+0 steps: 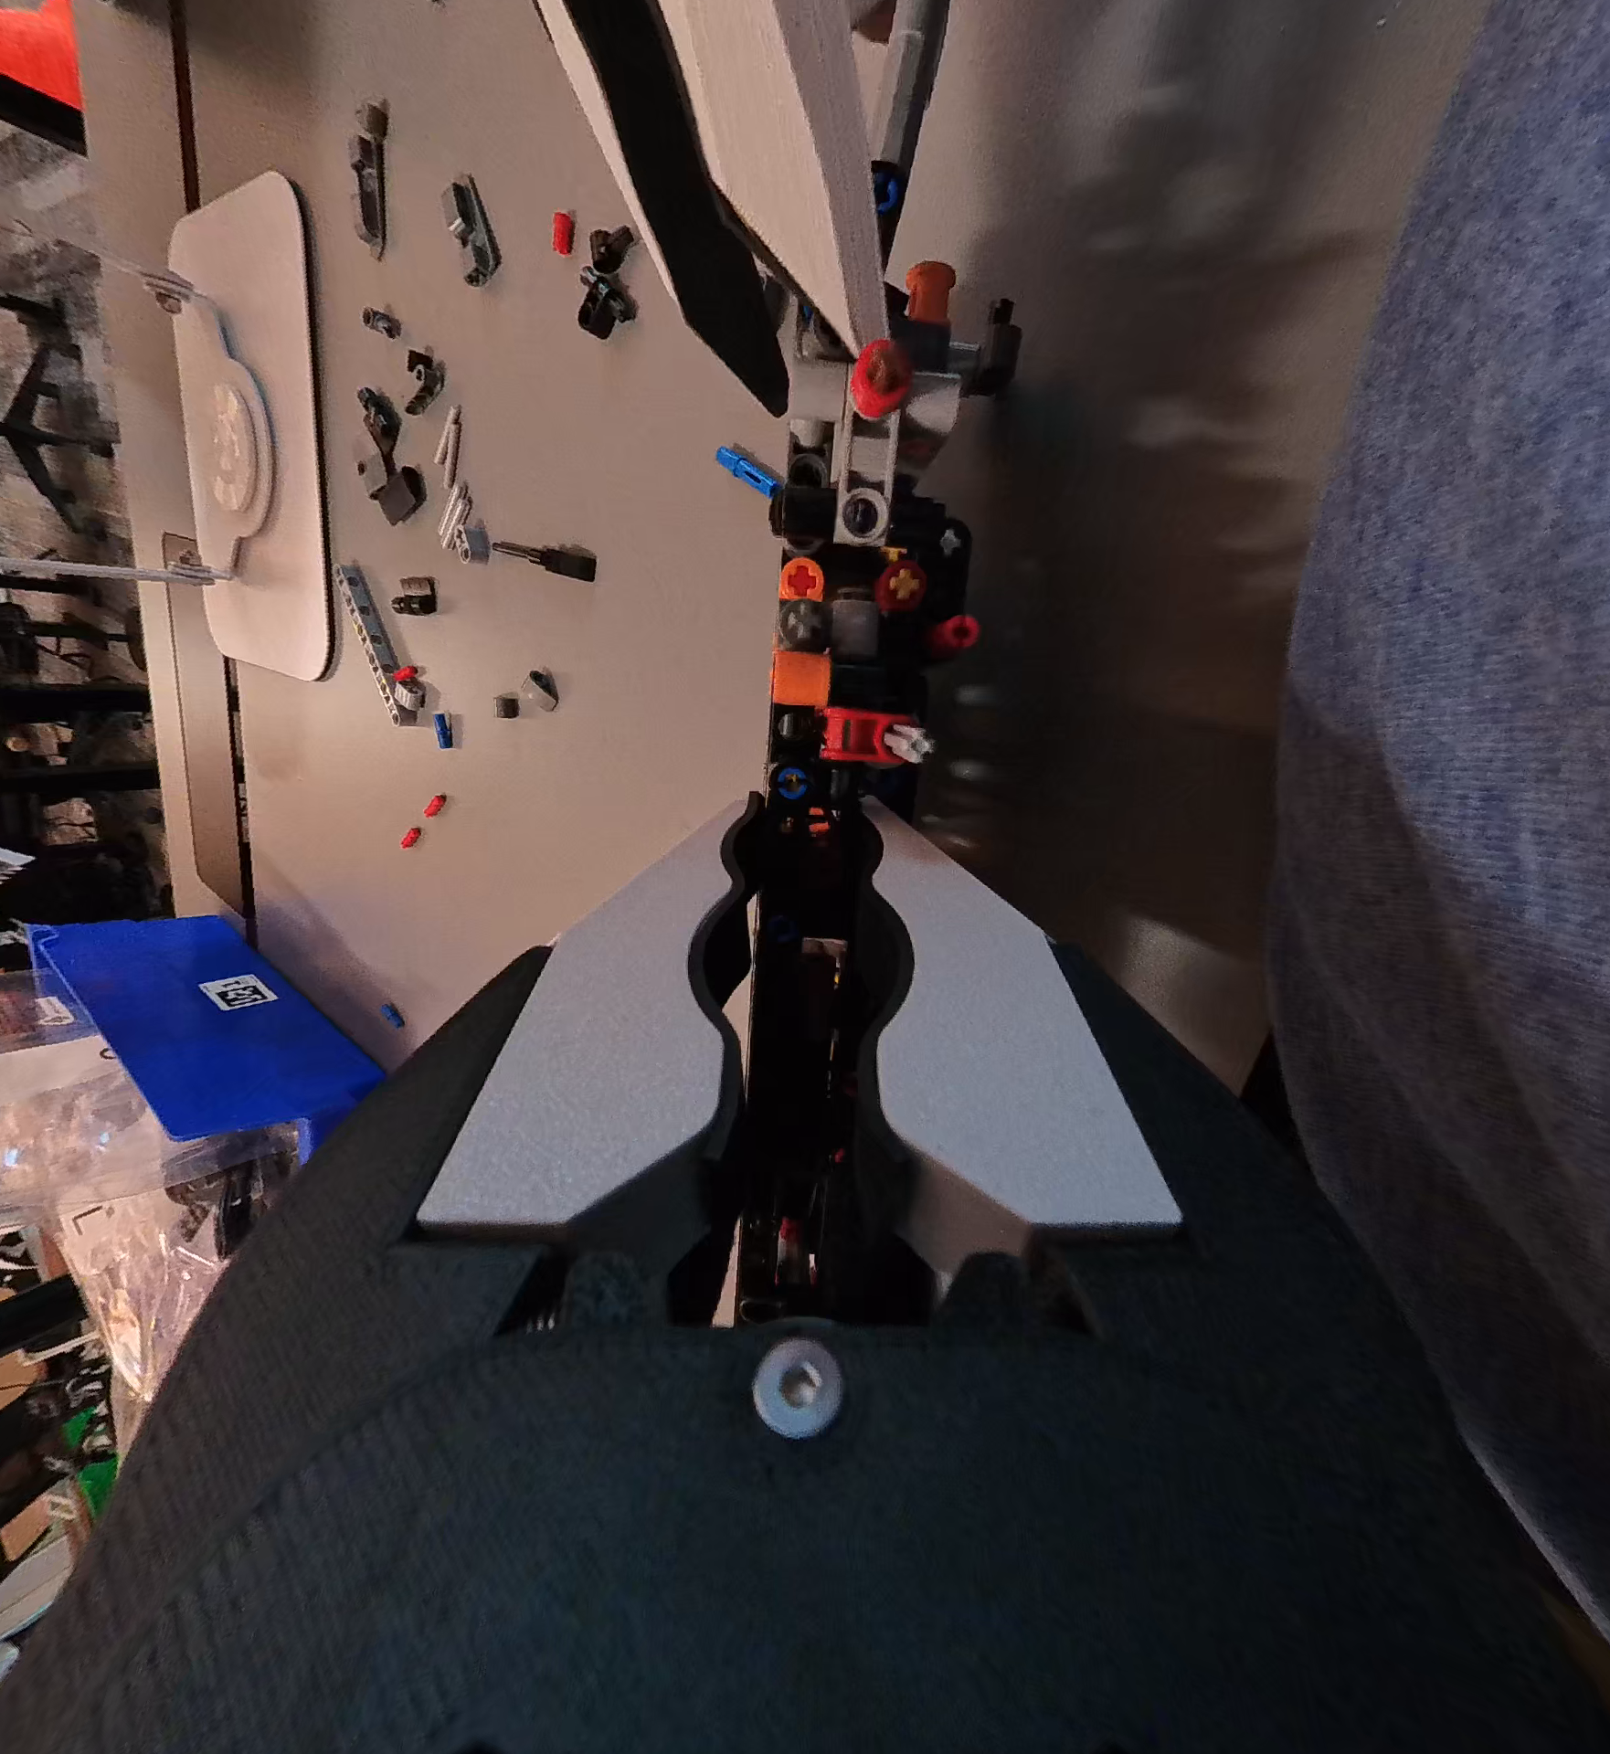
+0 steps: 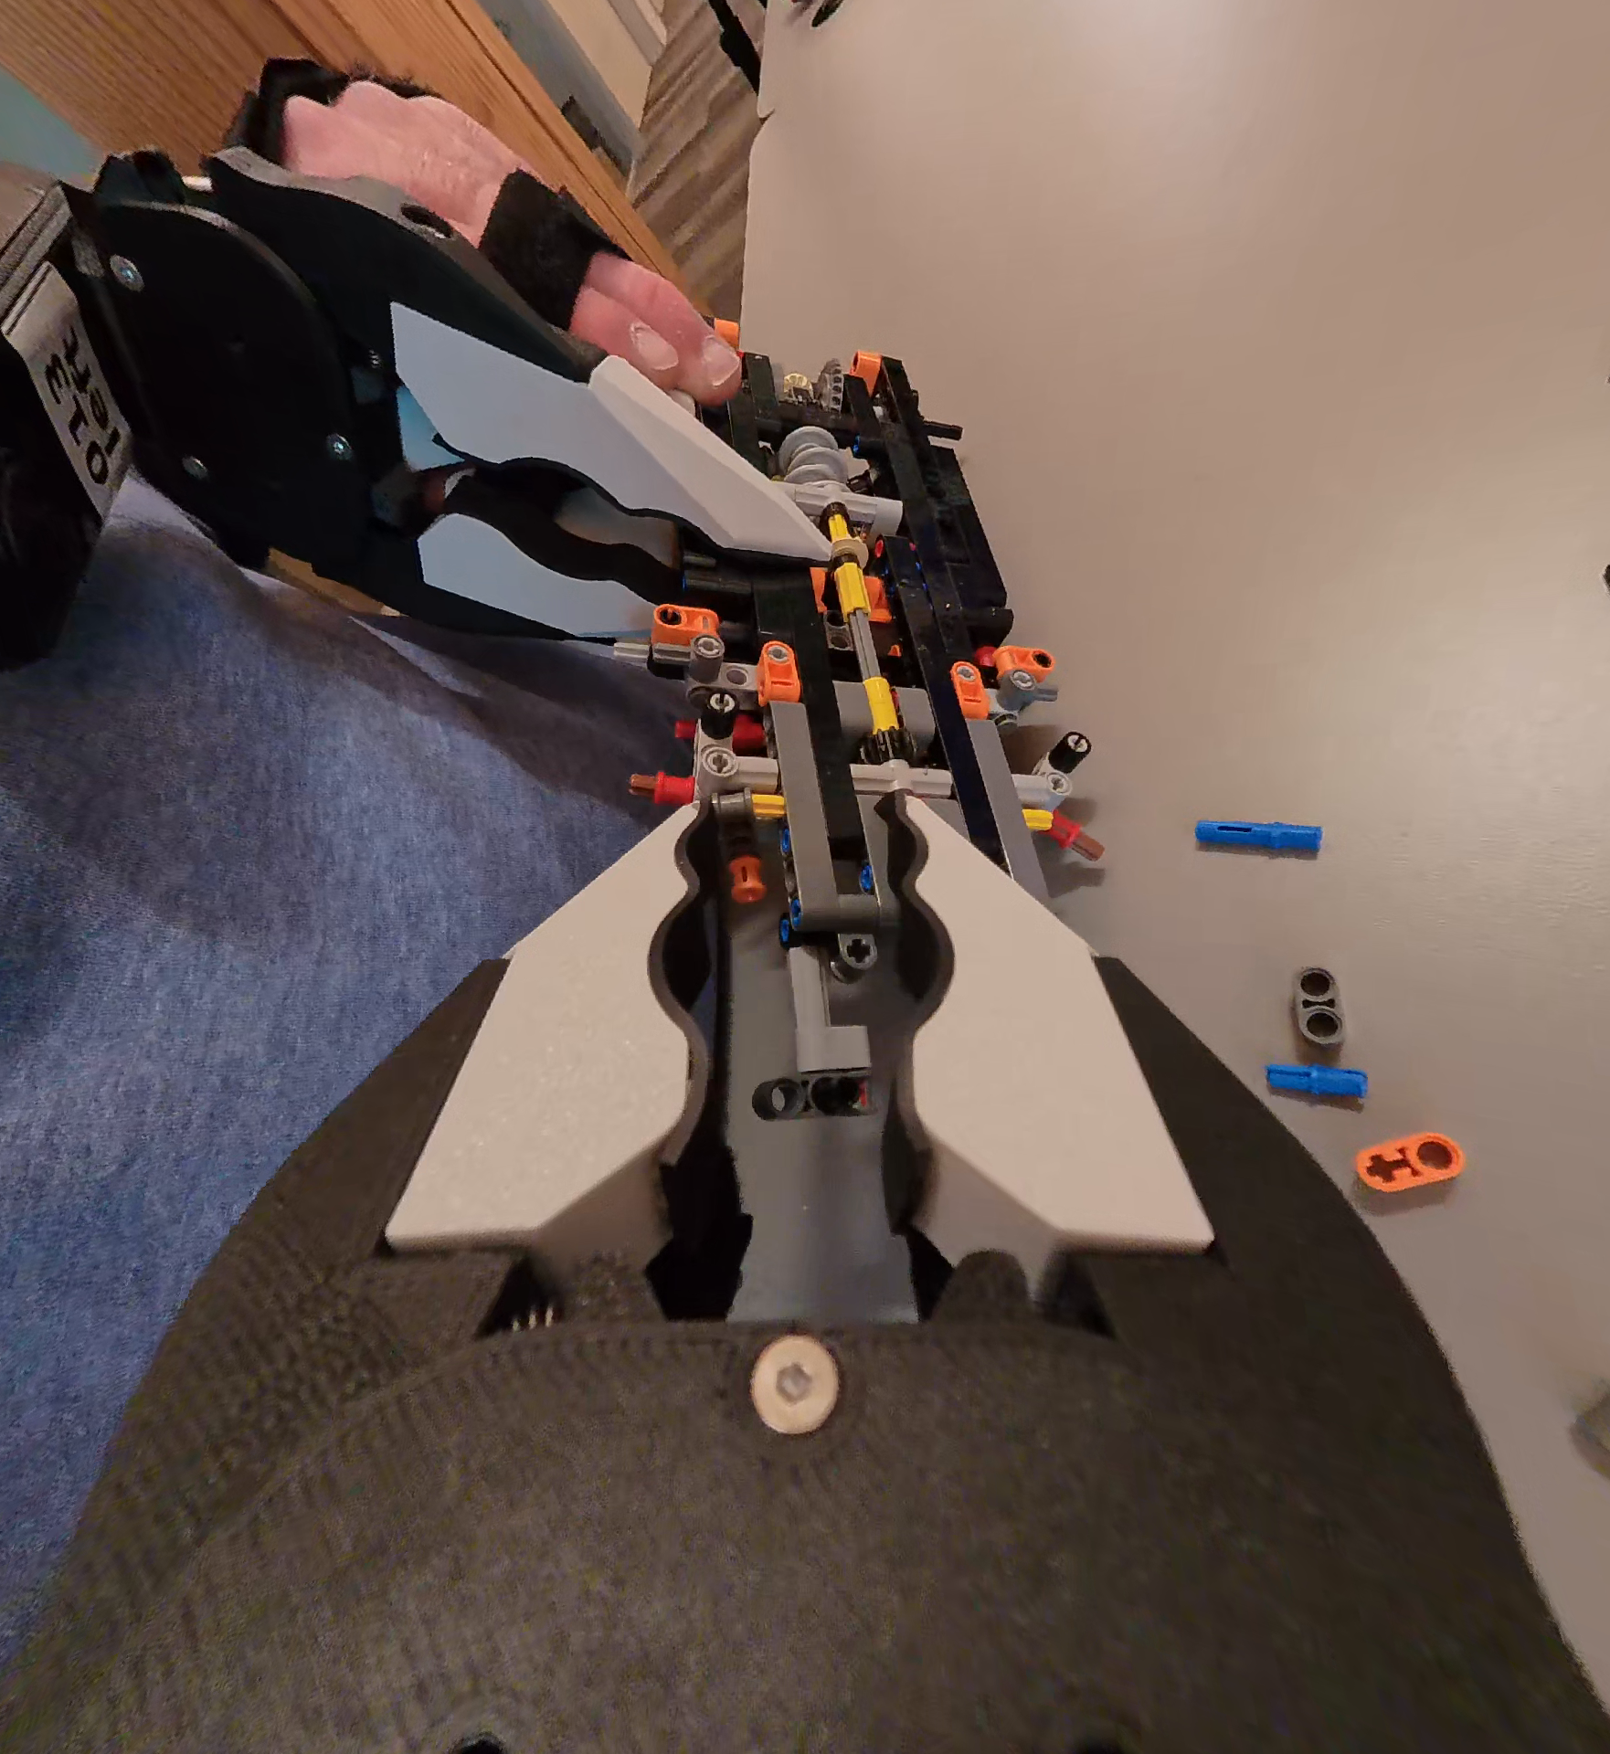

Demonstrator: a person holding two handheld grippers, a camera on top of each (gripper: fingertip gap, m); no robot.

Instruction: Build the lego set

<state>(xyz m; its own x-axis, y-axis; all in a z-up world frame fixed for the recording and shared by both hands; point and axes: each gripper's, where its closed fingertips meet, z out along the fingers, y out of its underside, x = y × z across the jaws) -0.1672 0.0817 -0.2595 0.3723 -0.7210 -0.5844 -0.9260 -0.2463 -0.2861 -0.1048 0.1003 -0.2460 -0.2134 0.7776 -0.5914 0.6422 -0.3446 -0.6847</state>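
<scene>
A long black Lego chassis [image 1: 863, 607] with orange, red and grey pins is held in the air between both grippers. My left gripper [image 1: 806, 818] is shut on one end of it. My right gripper [image 1: 830, 372] clamps the far end at the top of the left wrist view. In the right wrist view the chassis [image 2: 877, 607] runs away from me, with a yellow axle along its middle. My right gripper [image 2: 801, 809] is shut on its grey beam end. The left gripper [image 2: 735, 588], held by a hand, grips the far end.
Several loose Lego parts [image 1: 459, 531] lie on the beige table [image 1: 592, 759], with a white pad [image 1: 251, 427], a blue lid [image 1: 203, 1016] and plastic bags [image 1: 42, 1139] beyond. Two blue pins [image 2: 1257, 835], a dark connector [image 2: 1320, 1008] and an orange connector [image 2: 1409, 1160] lie right. A person's blue shirt [image 2: 213, 854] is close.
</scene>
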